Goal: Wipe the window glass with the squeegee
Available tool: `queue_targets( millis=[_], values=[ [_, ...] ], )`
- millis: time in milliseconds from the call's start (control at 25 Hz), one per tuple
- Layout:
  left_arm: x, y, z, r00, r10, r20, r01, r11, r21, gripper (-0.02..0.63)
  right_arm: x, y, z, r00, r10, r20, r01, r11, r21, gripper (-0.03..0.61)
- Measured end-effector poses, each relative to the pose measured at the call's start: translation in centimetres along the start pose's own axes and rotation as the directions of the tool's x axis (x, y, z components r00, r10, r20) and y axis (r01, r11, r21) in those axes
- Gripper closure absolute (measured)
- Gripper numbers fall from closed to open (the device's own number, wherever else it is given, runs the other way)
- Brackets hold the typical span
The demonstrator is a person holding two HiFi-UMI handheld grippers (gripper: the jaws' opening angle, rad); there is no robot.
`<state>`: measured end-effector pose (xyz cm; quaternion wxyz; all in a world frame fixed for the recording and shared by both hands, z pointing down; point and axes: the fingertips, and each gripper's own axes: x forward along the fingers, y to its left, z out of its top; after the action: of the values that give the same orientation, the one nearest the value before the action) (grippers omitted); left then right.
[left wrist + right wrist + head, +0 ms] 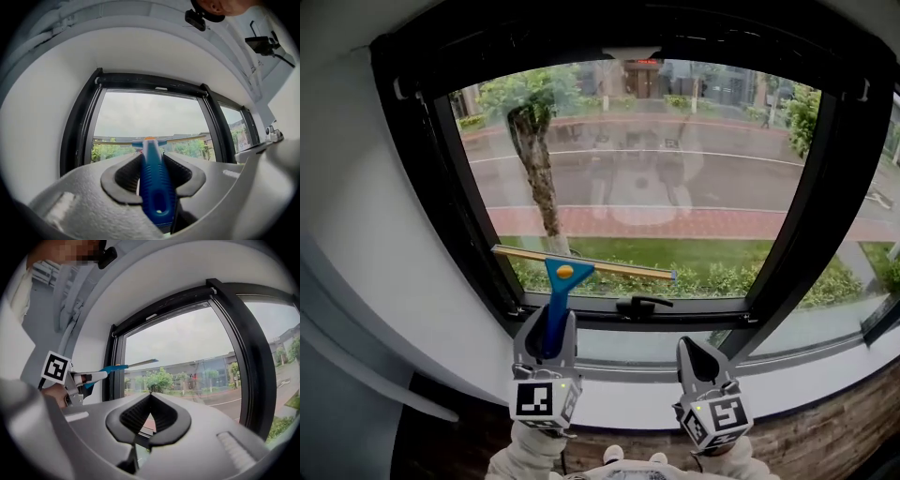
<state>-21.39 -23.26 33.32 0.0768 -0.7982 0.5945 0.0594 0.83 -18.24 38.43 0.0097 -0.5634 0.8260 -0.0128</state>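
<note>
The squeegee has a blue handle and a long brass blade that lies level against the lower part of the window glass. My left gripper is shut on the blue handle from below. The left gripper view shows the handle clamped between the ribbed pads, with the blade across the glass. My right gripper hangs below the sill at the right, shut and holding nothing. From the right gripper view, the squeegee and left gripper show at the left.
A black frame surrounds the pane, with a black latch handle on its bottom rail. A white sill runs below. A second fixed pane stands to the right. White wall is on the left.
</note>
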Motion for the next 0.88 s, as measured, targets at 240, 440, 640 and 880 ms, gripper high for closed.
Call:
queue_targets(
  millis=[240, 440, 640, 880],
  values=[
    [4.0, 2.1, 4.0, 0.997, 0.060, 0.047, -0.061, 0.998, 0.012, 0.468, 3.5, -0.4, 3.0, 0.999, 0.025, 0.023, -0.024, 0.999, -0.037, 0.574],
    [7.2, 3.2, 7.9, 0.993, 0.052, 0.102, -0.056, 0.998, 0.040, 0.468, 5.9, -0.1, 4.9, 0.998, 0.059, 0.018, -0.058, 0.998, -0.030, 0.574],
    [10.2, 5.1, 11.6, 0.988, 0.055, 0.145, -0.066, 0.996, 0.067, 0.468, 8.0, 0.6, 6.9, 0.995, 0.097, 0.035, -0.096, 0.995, -0.039, 0.572],
    [13.0, 6.7, 16.8, 0.974, 0.047, 0.220, -0.074, 0.991, 0.114, 0.468, 9.0, 0.8, 7.7, 0.992, 0.117, 0.048, -0.115, 0.992, -0.054, 0.572]
  ],
)
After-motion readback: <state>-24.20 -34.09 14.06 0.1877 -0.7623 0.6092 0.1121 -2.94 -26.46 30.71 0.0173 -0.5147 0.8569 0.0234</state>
